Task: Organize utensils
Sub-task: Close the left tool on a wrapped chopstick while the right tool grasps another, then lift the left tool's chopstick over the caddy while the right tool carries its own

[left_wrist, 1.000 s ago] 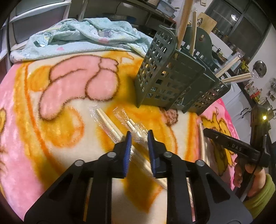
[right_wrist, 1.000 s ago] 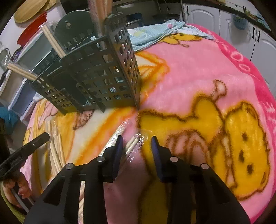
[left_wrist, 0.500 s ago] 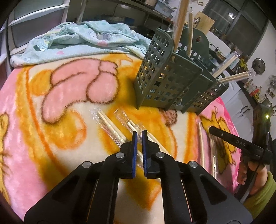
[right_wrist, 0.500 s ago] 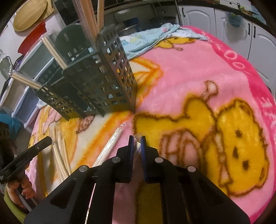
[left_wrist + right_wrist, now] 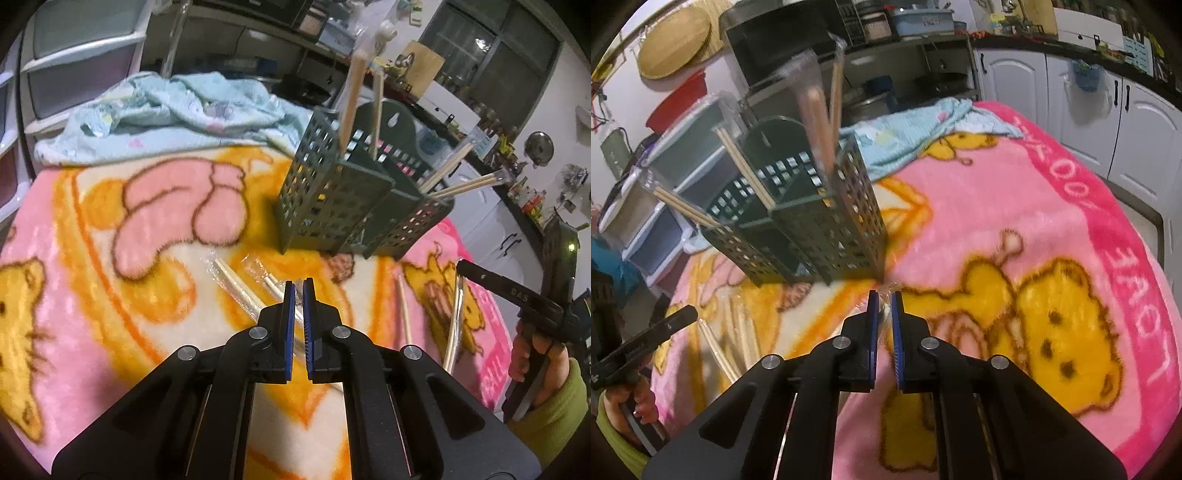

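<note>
Left gripper (image 5: 298,286) is clamped on 1 wrapped chopstick pair (image 5: 271,284); right gripper (image 5: 882,297) pinches another pair's wrapper (image 5: 885,310). Both sit near the rack (image 5: 332,206). Risk: the slick film may slip from the pads, and long sticks may snag the rack's rim on entry.

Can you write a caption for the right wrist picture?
Right gripper pinching wrapped chopsticks beside a green utensil basket.

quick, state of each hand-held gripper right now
Left hand-held gripper: closed on wrapped chopsticks.
Right hand-held gripper: closed on a wrapped pair.
</note>
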Tool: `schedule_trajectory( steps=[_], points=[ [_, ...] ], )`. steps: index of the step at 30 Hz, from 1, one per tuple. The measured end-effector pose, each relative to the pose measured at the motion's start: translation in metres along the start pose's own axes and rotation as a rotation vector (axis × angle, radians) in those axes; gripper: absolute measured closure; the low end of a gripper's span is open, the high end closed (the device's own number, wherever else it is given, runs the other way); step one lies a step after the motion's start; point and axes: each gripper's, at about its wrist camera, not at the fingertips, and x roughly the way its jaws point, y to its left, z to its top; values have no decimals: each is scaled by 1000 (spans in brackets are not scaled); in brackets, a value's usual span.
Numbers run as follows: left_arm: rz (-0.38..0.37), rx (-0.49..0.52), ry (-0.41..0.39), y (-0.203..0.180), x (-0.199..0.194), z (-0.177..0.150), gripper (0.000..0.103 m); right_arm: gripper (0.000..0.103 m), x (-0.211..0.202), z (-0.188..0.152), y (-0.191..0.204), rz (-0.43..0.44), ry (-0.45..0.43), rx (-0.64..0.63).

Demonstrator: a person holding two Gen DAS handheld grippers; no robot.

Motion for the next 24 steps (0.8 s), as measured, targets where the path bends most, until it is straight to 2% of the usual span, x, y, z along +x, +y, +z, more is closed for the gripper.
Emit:
schedule_trajectory(
  steps=[9, 24],
  points=[
    [-31, 20, -56, -11, -30, 6, 101, 97, -27, 11, 16, 47, -58, -34],
    [-110, 108, -144, -64, -65, 22, 101, 98, -86, 27, 47, 101, -195, -142]
  ],
)
